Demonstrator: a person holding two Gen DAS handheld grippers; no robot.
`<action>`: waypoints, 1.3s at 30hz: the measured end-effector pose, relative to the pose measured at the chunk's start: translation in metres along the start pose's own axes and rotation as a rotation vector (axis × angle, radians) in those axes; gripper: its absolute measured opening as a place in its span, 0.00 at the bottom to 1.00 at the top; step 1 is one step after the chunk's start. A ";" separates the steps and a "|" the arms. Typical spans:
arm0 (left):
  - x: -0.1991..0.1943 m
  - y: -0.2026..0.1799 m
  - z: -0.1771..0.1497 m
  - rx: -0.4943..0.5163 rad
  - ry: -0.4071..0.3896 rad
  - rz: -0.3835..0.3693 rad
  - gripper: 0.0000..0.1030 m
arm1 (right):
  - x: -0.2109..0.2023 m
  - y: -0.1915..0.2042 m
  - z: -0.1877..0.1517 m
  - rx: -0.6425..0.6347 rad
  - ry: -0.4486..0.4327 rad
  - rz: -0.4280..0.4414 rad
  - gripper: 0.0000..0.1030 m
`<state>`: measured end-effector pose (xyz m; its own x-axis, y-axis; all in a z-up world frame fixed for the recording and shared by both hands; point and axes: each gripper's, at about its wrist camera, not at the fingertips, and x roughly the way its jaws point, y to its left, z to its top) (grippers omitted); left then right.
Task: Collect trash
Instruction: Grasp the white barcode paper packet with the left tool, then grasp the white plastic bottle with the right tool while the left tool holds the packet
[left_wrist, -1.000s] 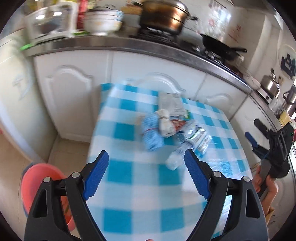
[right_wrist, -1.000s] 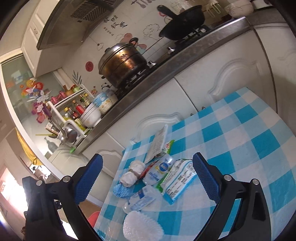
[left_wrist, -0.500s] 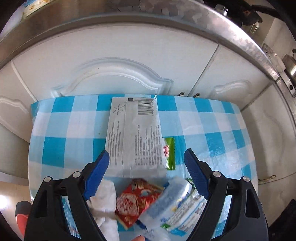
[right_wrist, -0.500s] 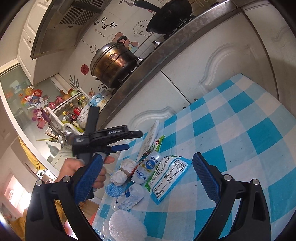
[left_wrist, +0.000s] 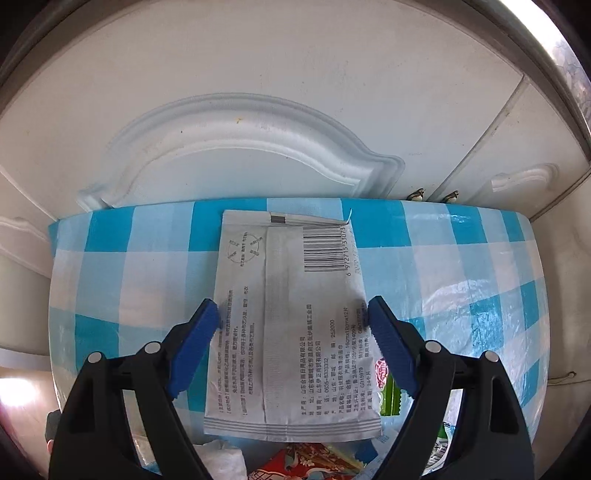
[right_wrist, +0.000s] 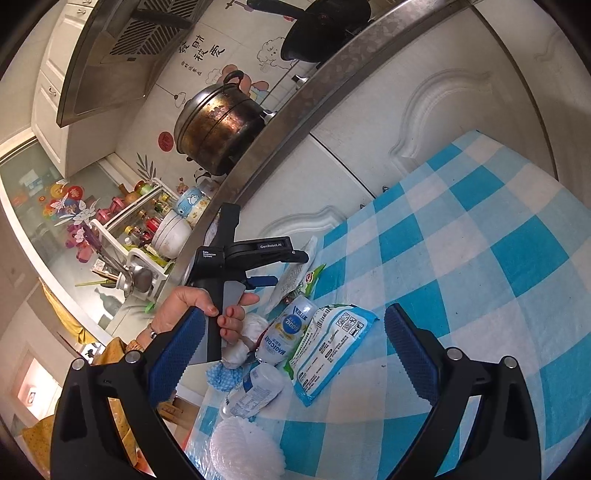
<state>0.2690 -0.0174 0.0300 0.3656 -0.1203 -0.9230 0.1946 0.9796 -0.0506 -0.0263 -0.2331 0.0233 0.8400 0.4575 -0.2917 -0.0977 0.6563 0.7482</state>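
Jaws of the left gripper (left_wrist: 293, 314) stand apart, straddling the grey wrapper (left_wrist: 288, 328) lying flat at 12 o'clock on the checked tablecloth (left_wrist: 461, 266). Step: first pickup; next, closing on the wrapper. Right gripper (right_wrist: 293, 343), also apart, is empty. White cabinets (left_wrist: 258, 92) stand behind.

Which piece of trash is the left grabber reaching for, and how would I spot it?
Find the blue-and-white checked tablecloth below the white cabinet door. At its cabinet edge lies a flat grey packet, between the open left gripper jaws. Unlike its colourful neighbours, it's plain grey with a barcode.
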 end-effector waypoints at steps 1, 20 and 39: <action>0.001 0.002 0.001 -0.010 0.000 -0.003 0.81 | 0.000 0.000 0.000 0.003 0.003 0.001 0.94; -0.039 -0.022 -0.062 0.089 -0.033 -0.049 0.45 | -0.010 0.000 0.003 -0.011 -0.011 -0.032 0.94; -0.062 -0.058 -0.134 0.222 -0.067 -0.018 0.67 | 0.002 0.012 -0.021 -0.104 0.165 -0.057 0.94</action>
<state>0.1131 -0.0456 0.0396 0.4184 -0.1549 -0.8950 0.3944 0.9186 0.0253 -0.0367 -0.2114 0.0192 0.7477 0.5043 -0.4320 -0.1143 0.7386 0.6644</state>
